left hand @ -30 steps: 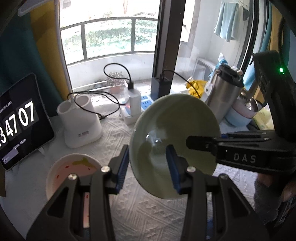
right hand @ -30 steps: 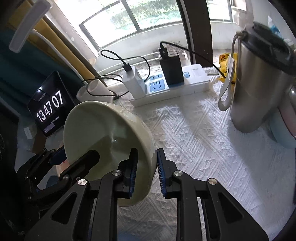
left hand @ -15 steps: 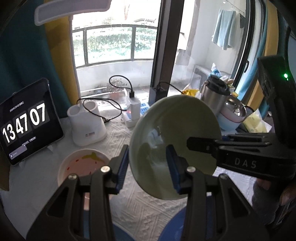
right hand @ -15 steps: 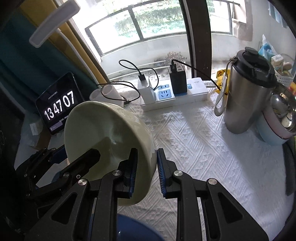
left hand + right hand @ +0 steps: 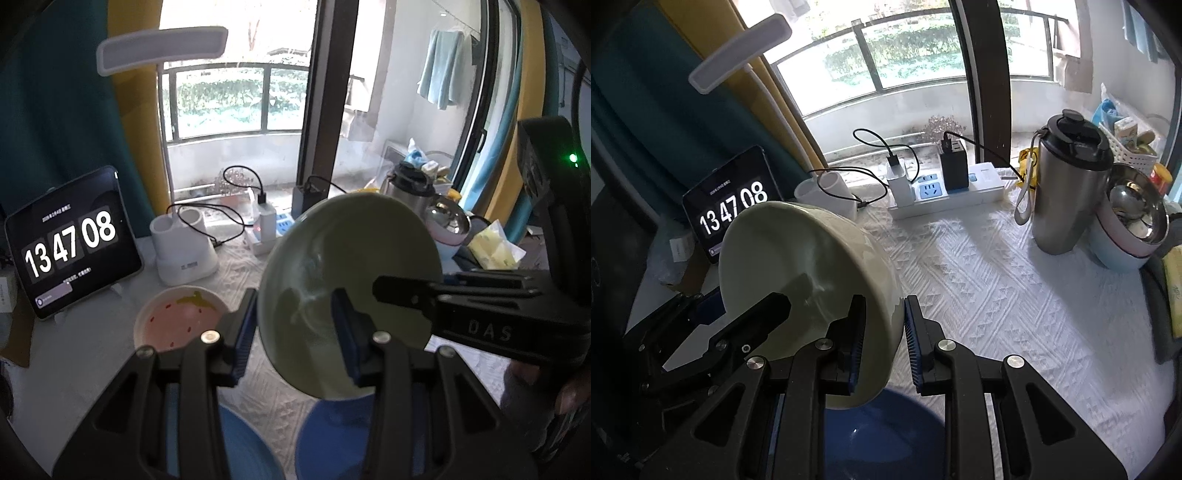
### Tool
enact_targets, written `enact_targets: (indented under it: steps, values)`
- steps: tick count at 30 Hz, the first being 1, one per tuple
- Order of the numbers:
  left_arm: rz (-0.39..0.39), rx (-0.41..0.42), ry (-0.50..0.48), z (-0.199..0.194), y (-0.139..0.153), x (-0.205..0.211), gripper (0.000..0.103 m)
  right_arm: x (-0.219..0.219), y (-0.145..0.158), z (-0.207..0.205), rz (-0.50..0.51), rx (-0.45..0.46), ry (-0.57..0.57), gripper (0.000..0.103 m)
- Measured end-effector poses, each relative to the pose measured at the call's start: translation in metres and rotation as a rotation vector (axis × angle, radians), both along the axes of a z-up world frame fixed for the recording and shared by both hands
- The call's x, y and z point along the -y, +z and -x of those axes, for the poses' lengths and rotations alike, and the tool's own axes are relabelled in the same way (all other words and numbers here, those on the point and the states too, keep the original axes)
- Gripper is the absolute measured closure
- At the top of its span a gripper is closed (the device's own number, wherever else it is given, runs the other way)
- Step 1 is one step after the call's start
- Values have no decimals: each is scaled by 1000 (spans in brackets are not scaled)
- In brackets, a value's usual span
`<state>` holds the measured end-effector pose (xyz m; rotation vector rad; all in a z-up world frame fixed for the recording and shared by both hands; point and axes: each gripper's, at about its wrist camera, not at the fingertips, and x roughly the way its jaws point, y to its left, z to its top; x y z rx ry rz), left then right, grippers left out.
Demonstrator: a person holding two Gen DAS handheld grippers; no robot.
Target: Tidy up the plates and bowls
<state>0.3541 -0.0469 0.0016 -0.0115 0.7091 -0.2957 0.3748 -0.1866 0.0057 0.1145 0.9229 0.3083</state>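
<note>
L gripper (image 5: 295, 332) is clamped on the rim of the pale green bowl (image 5: 351, 280), held tilted in the air above the table's near edge; R gripper (image 5: 884, 332) pinches the opposite rim. Glazed ceramic, I judge: stiff, slippery, fragile, so grip the rim only.

bare cloth (image 5: 990, 295) mid-table; flask (image 5: 1067, 184), power strip (image 5: 945, 195) seemingly edge it.

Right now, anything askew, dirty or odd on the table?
Yes. The pale green bowl is tipped nearly on edge, held off the table by both the left gripper and right gripper. The white bowl by the clock tablet holds reddish and yellow residue.
</note>
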Motion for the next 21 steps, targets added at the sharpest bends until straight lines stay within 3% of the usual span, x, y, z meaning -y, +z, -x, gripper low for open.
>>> enact_targets:
  steps: [21]
  values:
    - [-4,11,-30,49,8,10,62,15,13,52,-8,27,-19,80]
